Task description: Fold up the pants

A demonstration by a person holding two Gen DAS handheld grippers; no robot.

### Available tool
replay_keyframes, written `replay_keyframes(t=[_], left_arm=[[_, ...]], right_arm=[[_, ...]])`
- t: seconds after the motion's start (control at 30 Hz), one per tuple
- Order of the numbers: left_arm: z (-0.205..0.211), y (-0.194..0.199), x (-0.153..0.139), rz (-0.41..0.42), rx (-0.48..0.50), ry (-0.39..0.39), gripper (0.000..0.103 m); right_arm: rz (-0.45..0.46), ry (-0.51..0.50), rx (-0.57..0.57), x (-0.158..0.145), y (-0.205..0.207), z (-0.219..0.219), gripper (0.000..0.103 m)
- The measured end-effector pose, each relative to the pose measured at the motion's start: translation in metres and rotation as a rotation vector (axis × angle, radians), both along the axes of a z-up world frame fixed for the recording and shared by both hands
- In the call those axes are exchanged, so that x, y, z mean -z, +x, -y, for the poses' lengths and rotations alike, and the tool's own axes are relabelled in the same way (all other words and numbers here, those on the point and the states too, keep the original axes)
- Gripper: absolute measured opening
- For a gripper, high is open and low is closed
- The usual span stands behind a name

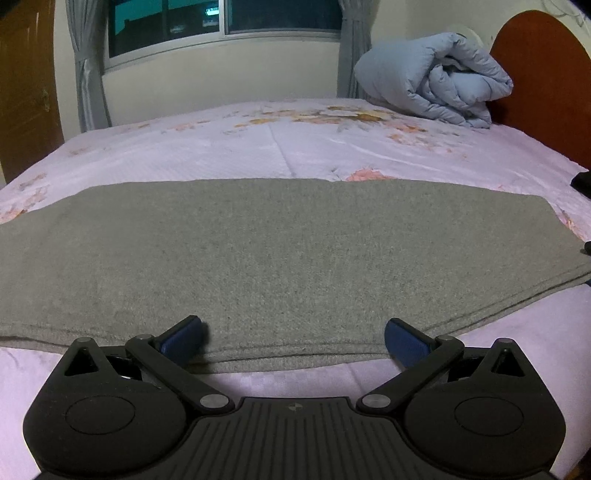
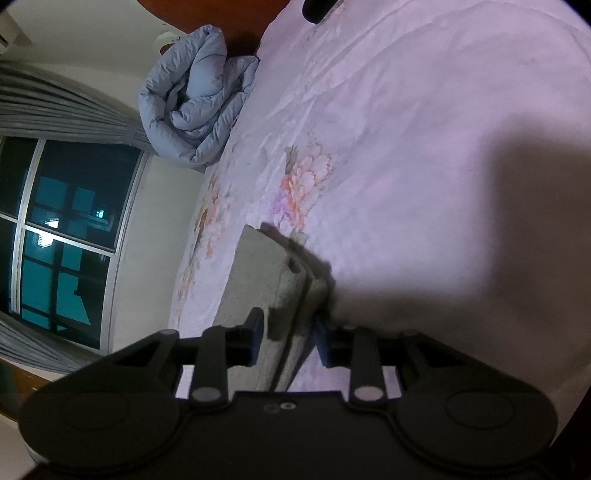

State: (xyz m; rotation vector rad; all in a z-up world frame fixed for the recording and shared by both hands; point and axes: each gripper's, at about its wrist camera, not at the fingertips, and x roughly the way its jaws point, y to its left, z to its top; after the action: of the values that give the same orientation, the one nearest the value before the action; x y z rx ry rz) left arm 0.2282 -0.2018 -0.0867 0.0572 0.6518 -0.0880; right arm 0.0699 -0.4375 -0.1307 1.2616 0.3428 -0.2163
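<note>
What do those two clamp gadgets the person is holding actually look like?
Both are matte black plastic. The left gripper has a ribbed base, two round side discs, hinged link bars with silver pins, and blue pads on its jaws. The right gripper is built alike, with a smoother base. No cables or sleeves show.

Both views are dim, lit by indoor light from above and behind the cameras; the window (image 1: 225, 22) is dark with teal reflections and gives no daylight. In the right wrist view a big soft shadow (image 2: 424, 258) lies across the bed (image 2: 424, 110) toward its near edge. Short shadows sit under the left fingers (image 1: 183, 338). Fisheye bending curves the bed's far edge and the curtains (image 2: 55, 107), and corners go black. Colours look purplish and grainy; the pants (image 1: 258, 258) show noise, with no glare
</note>
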Motion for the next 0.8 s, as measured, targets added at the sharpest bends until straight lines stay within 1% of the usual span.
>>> replay_keyframes(t=[0.07,0.1,0.13,0.2,0.3,0.43,0.5,0.53,0.57,0.63,0.7,0.73,0.8], left_arm=[[0.000,0.000,0.000,-0.002,0.000,-0.002,0.103],[0.000,0.001,0.000,-0.003,0.000,-0.003,0.103],[-0.001,0.001,0.000,-0.004,0.000,-0.004,0.103],[-0.001,0.001,0.000,-0.005,0.002,-0.004,0.103],[-0.002,0.002,0.000,-0.011,0.007,-0.003,0.103],[-0.001,0.008,-0.001,-0.031,0.011,0.003,0.103],[-0.008,0.009,-0.007,-0.044,0.029,-0.031,0.103],[-0.020,0.009,-0.015,-0.043,0.033,-0.064,0.103],[-0.035,0.005,-0.022,-0.025,0.008,-0.093,0.103],[-0.081,-0.004,-0.039,0.016,-0.043,-0.127,0.103],[-0.134,-0.016,-0.053,0.063,-0.100,-0.118,0.103],[-0.166,-0.024,-0.060,0.083,-0.144,-0.107,0.103],[-0.230,-0.040,-0.069,0.098,-0.229,-0.127,0.103]], right_arm=[[-0.005,0.005,0.001,0.000,0.002,0.000,0.020],[-0.007,0.009,0.004,0.000,0.002,0.001,0.017],[-0.014,0.009,0.006,-0.001,0.002,0.001,0.012],[-0.026,-0.004,0.008,-0.003,0.003,-0.001,0.010],[-0.035,-0.086,0.001,-0.018,0.004,-0.008,0.010],[-0.016,-0.195,-0.029,-0.050,0.009,-0.024,0.009],[0.002,-0.253,-0.057,-0.073,0.014,-0.037,0.009],[0.015,-0.283,-0.075,-0.085,0.017,-0.045,0.009],[0.028,-0.308,-0.093,-0.096,0.021,-0.055,0.009],[0.056,-0.381,-0.137,-0.121,0.031,-0.081,0.009],[0.092,-0.459,-0.197,-0.144,0.044,-0.118,0.009],[0.111,-0.496,-0.227,-0.153,0.051,-0.139,0.009],[0.136,-0.553,-0.287,-0.164,0.065,-0.181,0.009]])
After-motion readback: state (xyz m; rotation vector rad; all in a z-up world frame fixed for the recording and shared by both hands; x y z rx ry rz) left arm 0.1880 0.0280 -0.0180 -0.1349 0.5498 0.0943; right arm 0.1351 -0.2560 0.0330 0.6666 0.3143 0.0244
